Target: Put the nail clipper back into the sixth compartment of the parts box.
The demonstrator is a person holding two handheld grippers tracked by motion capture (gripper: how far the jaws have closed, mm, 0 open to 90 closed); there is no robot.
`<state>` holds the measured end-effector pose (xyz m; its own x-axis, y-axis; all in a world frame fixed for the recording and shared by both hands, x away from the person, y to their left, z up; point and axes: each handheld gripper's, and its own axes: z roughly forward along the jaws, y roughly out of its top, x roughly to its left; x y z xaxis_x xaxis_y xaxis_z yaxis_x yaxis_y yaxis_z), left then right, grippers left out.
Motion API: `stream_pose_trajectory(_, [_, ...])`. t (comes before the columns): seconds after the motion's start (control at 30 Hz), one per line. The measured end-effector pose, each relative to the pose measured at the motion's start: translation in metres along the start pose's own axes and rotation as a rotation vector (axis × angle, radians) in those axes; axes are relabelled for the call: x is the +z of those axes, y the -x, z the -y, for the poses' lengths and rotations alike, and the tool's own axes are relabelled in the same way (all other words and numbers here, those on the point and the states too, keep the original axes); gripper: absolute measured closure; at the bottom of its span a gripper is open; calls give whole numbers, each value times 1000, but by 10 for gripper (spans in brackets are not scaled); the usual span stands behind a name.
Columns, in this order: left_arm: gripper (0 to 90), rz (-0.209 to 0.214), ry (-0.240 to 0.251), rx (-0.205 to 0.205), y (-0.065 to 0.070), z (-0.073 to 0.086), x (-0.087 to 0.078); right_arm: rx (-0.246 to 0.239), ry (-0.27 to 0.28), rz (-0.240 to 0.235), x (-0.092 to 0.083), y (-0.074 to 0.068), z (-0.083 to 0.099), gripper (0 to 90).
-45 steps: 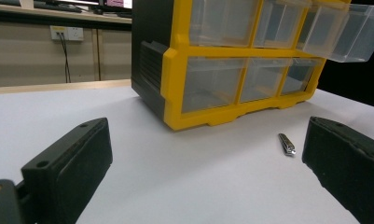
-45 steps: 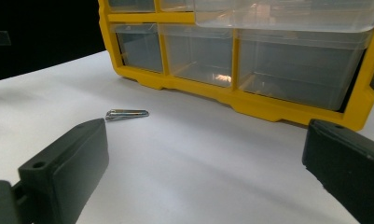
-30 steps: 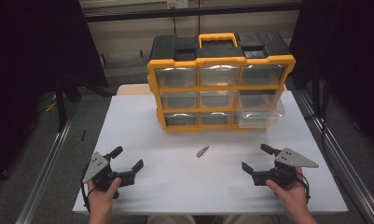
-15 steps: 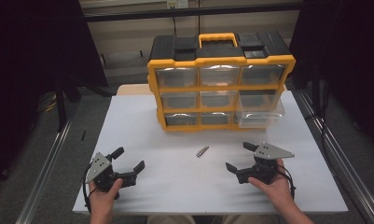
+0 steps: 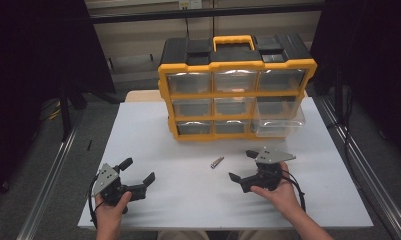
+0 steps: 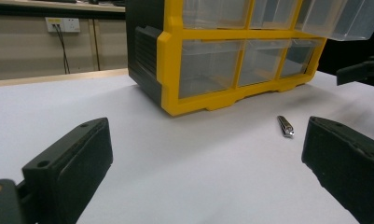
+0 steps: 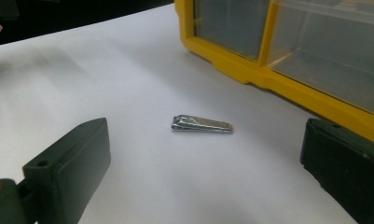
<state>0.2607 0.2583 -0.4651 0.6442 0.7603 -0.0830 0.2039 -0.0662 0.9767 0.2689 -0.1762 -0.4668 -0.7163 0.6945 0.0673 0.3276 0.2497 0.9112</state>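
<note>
White table (image 5: 188, 200): nail clipper (image 7: 202, 124) unbranded; right gripper (image 5: 243, 166) spread wide nearby.

The left gripper (image 5: 137, 171) sits low at the near left, held from below by the left hand (image 5: 109, 209), its fingers (image 5: 149, 178) spread wide. The right gripper (image 5: 243, 165) is angled inward, fingers (image 5: 234, 177) equally parted, the right hand (image 5: 278, 192) apparently cupping it from behind.
</note>
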Motion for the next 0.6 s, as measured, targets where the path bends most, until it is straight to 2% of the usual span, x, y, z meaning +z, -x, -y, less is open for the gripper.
stream_pose_trajectory(0.07, [19,-5,-1,1,0,0,0,2,-14,-9,10,-2,-3,17])
stream_pose_trajectory(0.1, [19,0,19,-29,2,0,1,2,-14,-9,10,-2,-3,17])
stream_pose_trajectory(0.13, [19,0,1,-3,0,0,0,7,-12,-12,13,-3,-4,21])
stream_pose_trajectory(0.33, [18,0,8,-17,0,0,0,10,-47,-16,28,-4,-6,27])
stream_pose_trajectory(0.6, [19,-9,-1,-12,0,0,0,3,-94,-23,44,-3,-9,39])
